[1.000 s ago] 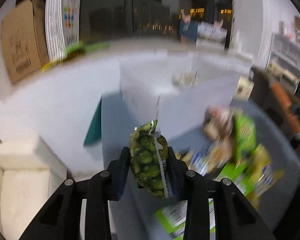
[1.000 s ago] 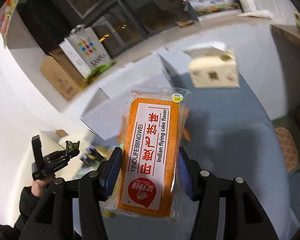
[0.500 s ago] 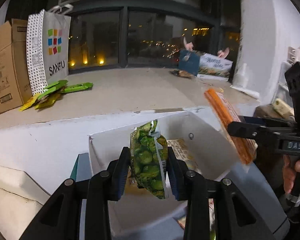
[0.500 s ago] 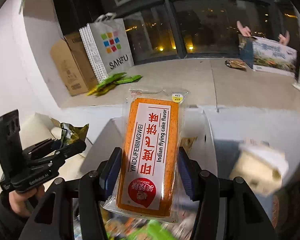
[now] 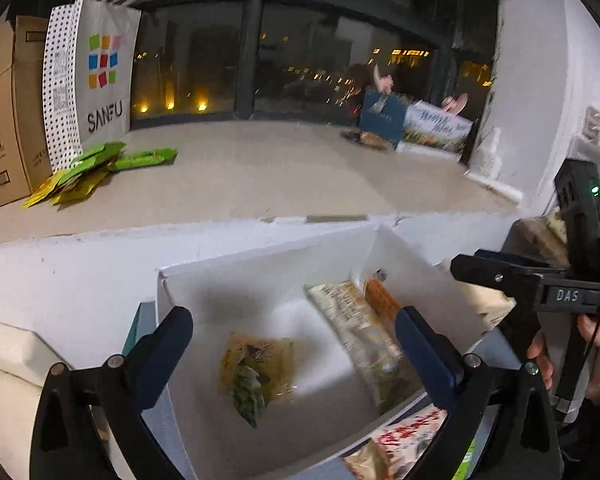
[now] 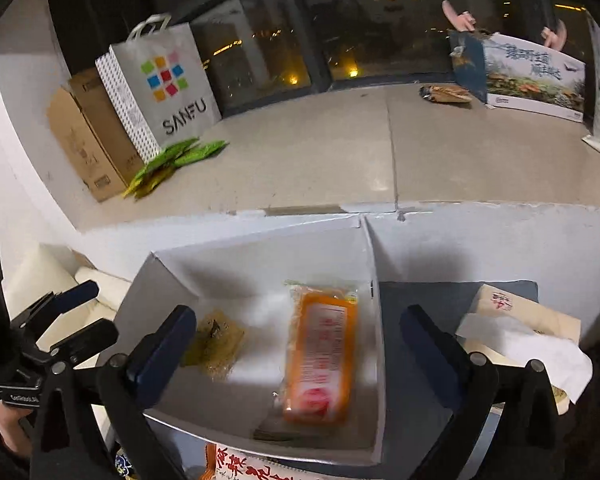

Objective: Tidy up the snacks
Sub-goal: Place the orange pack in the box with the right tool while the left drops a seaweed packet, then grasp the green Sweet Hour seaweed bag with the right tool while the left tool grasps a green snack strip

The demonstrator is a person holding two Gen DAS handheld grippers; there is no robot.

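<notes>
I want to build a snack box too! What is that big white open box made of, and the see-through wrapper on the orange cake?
The big white open box looks like thin matte cardboard: flat folded walls, sharp creased corners. The see-through wrapper on the orange cake seems to be glossy plastic film: clear edges and shiny glare, though it is blurred.

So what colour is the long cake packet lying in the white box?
Orange, with a white label; the cake packet shows best in the right wrist view.

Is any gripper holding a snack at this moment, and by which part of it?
Nothing is held. Both the left gripper and the right gripper have just opened; the green packet and the orange cake lie in the white box.
</notes>
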